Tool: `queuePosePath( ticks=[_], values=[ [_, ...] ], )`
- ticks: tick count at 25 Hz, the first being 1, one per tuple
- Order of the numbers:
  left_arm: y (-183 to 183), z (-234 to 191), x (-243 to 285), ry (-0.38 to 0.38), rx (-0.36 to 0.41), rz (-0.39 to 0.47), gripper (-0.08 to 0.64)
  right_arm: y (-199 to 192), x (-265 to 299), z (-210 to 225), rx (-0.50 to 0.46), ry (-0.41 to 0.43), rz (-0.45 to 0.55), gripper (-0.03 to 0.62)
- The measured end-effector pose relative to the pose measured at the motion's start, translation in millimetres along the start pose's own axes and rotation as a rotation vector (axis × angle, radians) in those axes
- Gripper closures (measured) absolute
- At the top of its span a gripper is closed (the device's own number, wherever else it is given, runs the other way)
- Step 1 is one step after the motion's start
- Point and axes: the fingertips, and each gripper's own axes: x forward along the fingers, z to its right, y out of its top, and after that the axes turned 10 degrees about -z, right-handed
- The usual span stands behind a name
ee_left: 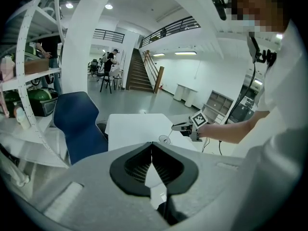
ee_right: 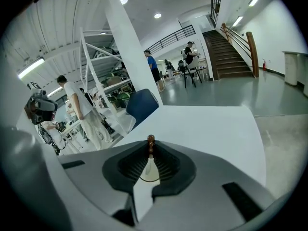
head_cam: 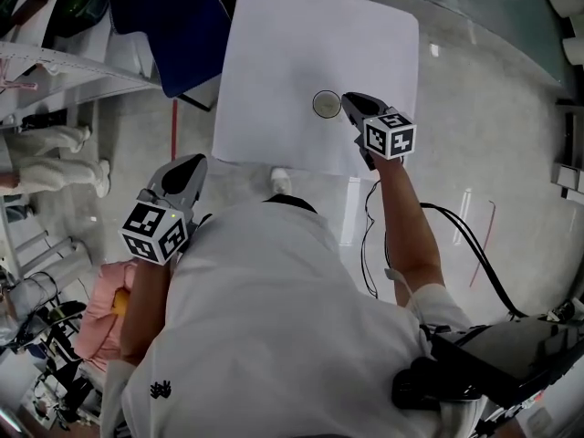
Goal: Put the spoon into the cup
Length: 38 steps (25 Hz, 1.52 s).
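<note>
Big and bright is the hall, with stairs (ee_left: 137, 73) at the back, a blue chair (ee_left: 79, 124) and a white table (head_cam: 274, 53) in the middle. On the table stands a small round cup (head_cam: 326, 104), and nothing else is near it. The right gripper (head_cam: 349, 101) hangs over the table just beside the cup, on the cup's right in the head view. Its jaws are squeezed tight on the spoon (ee_right: 150, 141), whose brown end sticks out in front of them. The spoon is long and thin, and it points away from the jaws and slants down toward the cup. Its tip looks to be at the cup's rim or just above it, but I cannot tell if it is inside yet. The left gripper (head_cam: 192, 164) is well away, off the near left corner of the table and over the floor. Its jaws are pressed together with nothing in them. So the right hand is much nearer, and the job is its own. I think it needs to tip the spoon a bit more upright, so the long part goes down into the cup's mouth, and then let go. If it pushes sideways, the light cup could slide or fall over.
</note>
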Motion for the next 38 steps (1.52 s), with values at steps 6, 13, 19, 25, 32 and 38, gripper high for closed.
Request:
queuePosePath(
  ticks=[6,13,19,25,32,38],
  values=[
    [-9,-6,4,0.02,-0.006,-0.029,0.548,-12,21,7,0.014,0.01,-0.027,0.549],
    [-10,-2,6,0.037,-0.013,-0.054,0.548,-25,36,22,0.025,0.017,-0.059,0.549],
    [-11,0,1,0.047,-0.024,-0.058,0.548,-33,41,27,0.024,0.014,-0.069,0.548],
    [-13,-1,-3,0.061,-0.024,-0.056,0.548,-33,46,32,0.002,-0.003,-0.062,0.548],
    [-16,-23,-16,0.082,-0.032,-0.031,0.548,-23,63,29,-0.026,-0.032,-0.054,0.545],
    [-21,-33,-25,0.082,-0.037,-0.037,0.548,-21,71,28,-0.027,-0.044,-0.054,0.502]
  ],
)
